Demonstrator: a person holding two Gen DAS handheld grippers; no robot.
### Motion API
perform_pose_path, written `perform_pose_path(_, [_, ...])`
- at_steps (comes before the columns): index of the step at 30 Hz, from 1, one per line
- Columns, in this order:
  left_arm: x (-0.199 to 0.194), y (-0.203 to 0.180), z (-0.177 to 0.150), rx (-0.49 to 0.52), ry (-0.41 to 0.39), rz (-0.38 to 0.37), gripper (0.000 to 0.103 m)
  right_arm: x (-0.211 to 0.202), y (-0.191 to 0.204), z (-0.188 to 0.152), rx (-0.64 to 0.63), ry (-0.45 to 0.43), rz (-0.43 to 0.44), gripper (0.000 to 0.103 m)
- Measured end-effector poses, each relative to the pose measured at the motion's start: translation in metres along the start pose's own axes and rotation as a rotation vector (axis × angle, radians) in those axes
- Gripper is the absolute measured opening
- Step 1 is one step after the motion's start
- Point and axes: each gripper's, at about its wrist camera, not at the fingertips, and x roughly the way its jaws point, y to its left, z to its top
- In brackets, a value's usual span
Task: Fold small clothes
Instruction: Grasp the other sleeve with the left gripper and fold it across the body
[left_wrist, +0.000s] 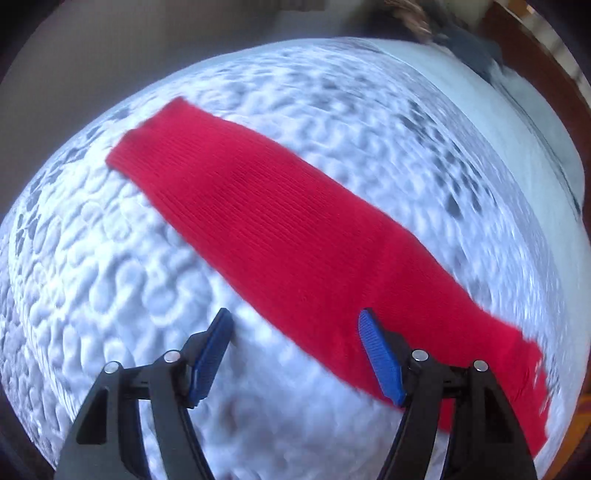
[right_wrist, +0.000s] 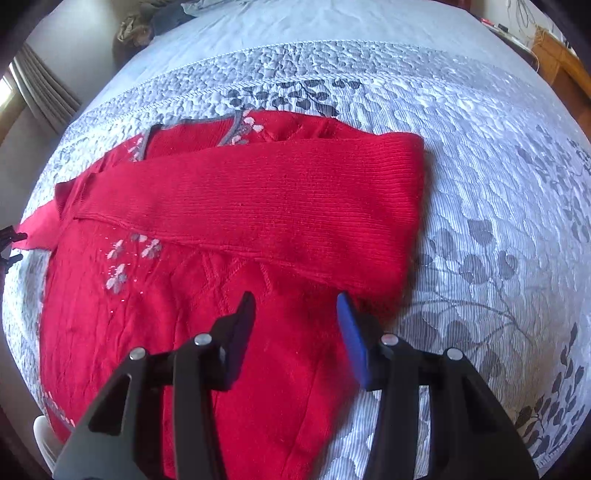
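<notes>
Left wrist view: the left tool (left_wrist: 295, 332) hangs released, its blue pads spread wide with nothing between them, just above the quilted bedspread (left_wrist: 110, 277). The red sleeve (left_wrist: 280, 229) of the sweater lies stretched out flat across the bed, its cuff at the far end and its near end passing just beside the right-hand pad. It looks laid out straight so that it can be picked up and turned over the body; the view is motion-blurred, so contact cannot be judged

Right wrist view: the right tool (right_wrist: 295, 314) is also released and empty, poised over the lower body of the red sweater (right_wrist: 184, 332), which lies flat on the bedspread (right_wrist: 480, 221). The other sleeve (right_wrist: 280, 199) is already folded across the chest, lying over the flower embroidery (right_wrist: 122, 266), so the garment narrows toward a rectangle. By my reckoning, the outstretched sleeve remains to fold
</notes>
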Motion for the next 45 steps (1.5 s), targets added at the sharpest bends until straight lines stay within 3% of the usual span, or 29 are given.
perform_pose_path(3, [0.007, 0.013, 0.02, -0.089, -0.031, -0.06, 0.071, 0.01, 0.001, 0.0, 0.001, 0.023, -0.012, 0.046])
perform_pose_path(6, [0.011, 0.009, 0.028, -0.103, -0.052, -0.087, 0.068, 0.021, 0.0, -0.002, 0.005, 0.04, -0.027, 0.047])
perform_pose_path(9, [0.015, 0.005, 0.034, -0.104, -0.073, -0.05, 0.035, 0.022, 0.001, -0.003, 0.0, 0.027, -0.031, 0.049])
perform_pose_path(10, [0.016, 0.007, 0.036, -0.106, -0.082, -0.058, 0.018, 0.023, 0.001, -0.003, 0.003, 0.025, -0.03, 0.049])
perform_pose_path(11, [0.016, 0.008, 0.037, -0.113, -0.09, -0.09, 0.012, 0.023, 0.001, -0.003, 0.004, 0.024, -0.03, 0.05])
perform_pose_path(16, [-0.011, 0.004, 0.033, -0.105, -0.194, -0.173, 0.011, 0.022, 0.001, -0.003, -0.002, 0.019, -0.025, 0.05])
perform_pose_path(19, [-0.038, -0.021, 0.023, -0.029, -0.268, -0.239, 0.01, 0.018, -0.002, -0.006, 0.002, 0.017, -0.017, 0.05])
perform_pose_path(25, [-0.085, -0.096, -0.012, 0.172, -0.326, -0.347, 0.01, 0.007, 0.0, -0.011, -0.004, -0.005, -0.019, 0.05])
perform_pose_path(32, [-0.133, -0.212, -0.089, 0.43, -0.324, -0.48, 0.01, -0.014, 0.0, -0.02, -0.017, -0.044, 0.007, 0.05])
perform_pose_path(36, [-0.143, -0.266, -0.138, 0.529, -0.294, -0.544, 0.01, -0.022, -0.004, -0.024, -0.014, -0.062, 0.011, 0.05])
perform_pose_path(45, [-0.103, -0.36, -0.242, 0.678, -0.169, -0.59, 0.011, -0.032, -0.008, -0.039, -0.03, -0.081, 0.014, 0.05])
